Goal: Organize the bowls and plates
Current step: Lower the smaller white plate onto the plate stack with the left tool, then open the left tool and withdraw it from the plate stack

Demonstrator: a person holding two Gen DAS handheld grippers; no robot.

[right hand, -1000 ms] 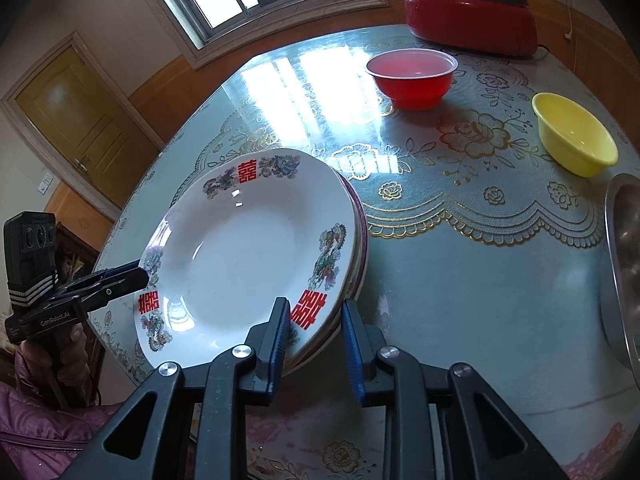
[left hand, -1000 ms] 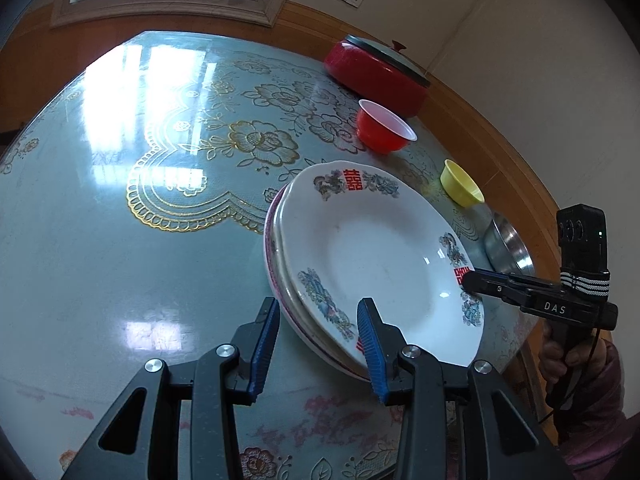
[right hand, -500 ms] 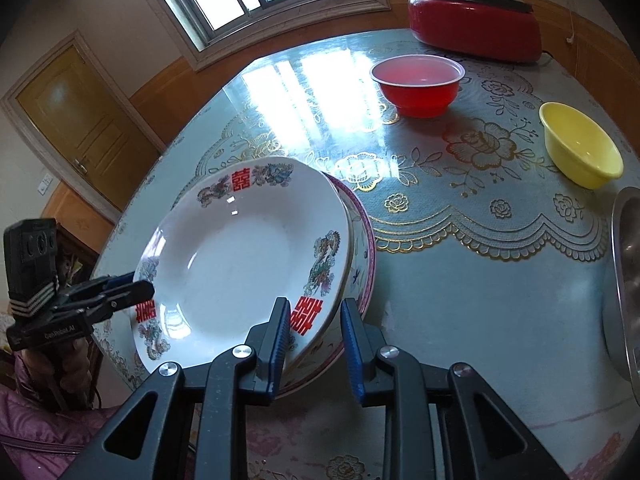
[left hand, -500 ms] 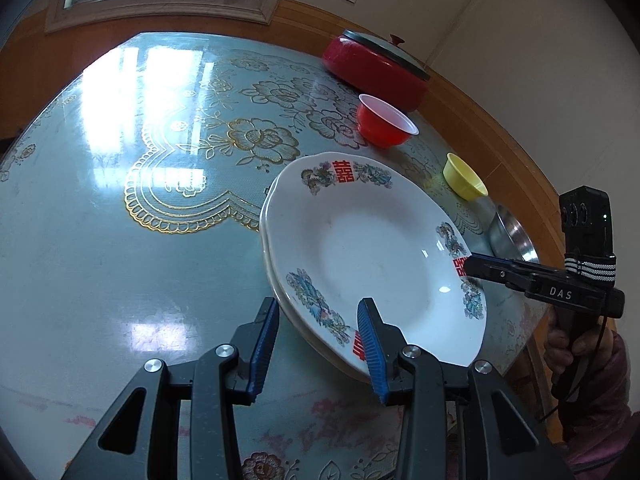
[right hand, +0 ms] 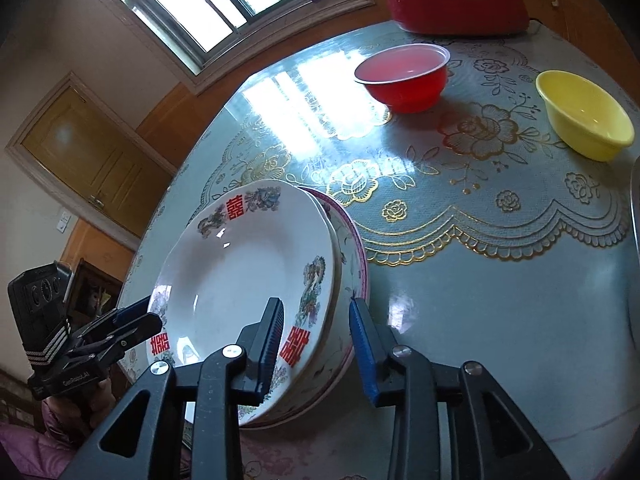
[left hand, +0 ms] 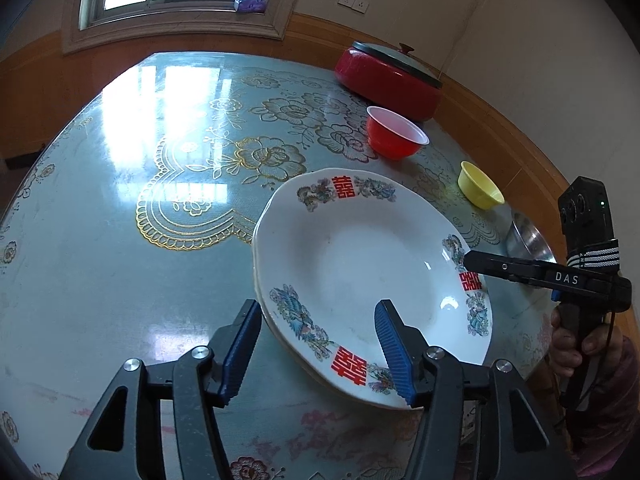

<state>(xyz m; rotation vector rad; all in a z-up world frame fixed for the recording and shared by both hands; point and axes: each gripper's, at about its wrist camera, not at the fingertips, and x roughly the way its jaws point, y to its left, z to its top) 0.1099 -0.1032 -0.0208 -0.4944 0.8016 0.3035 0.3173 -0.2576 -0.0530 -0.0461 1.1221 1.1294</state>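
Two stacked plates [right hand: 248, 292], two spread claws, left claw [left hand: 320, 352], right claw [right hand: 316, 344], astride the rim, one red bowl [right hand: 402, 76], one yellow bowl [right hand: 584, 116]

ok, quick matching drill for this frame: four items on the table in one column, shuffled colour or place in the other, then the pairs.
1. top plate
2. small bowl
3. lidded pot
4. lower plate

A. pink rim, under another plate
B. yellow, near the metal basin
C. white with red characters
D. red, far edge of the table

Pairs: 1-C, 2-B, 3-D, 4-A
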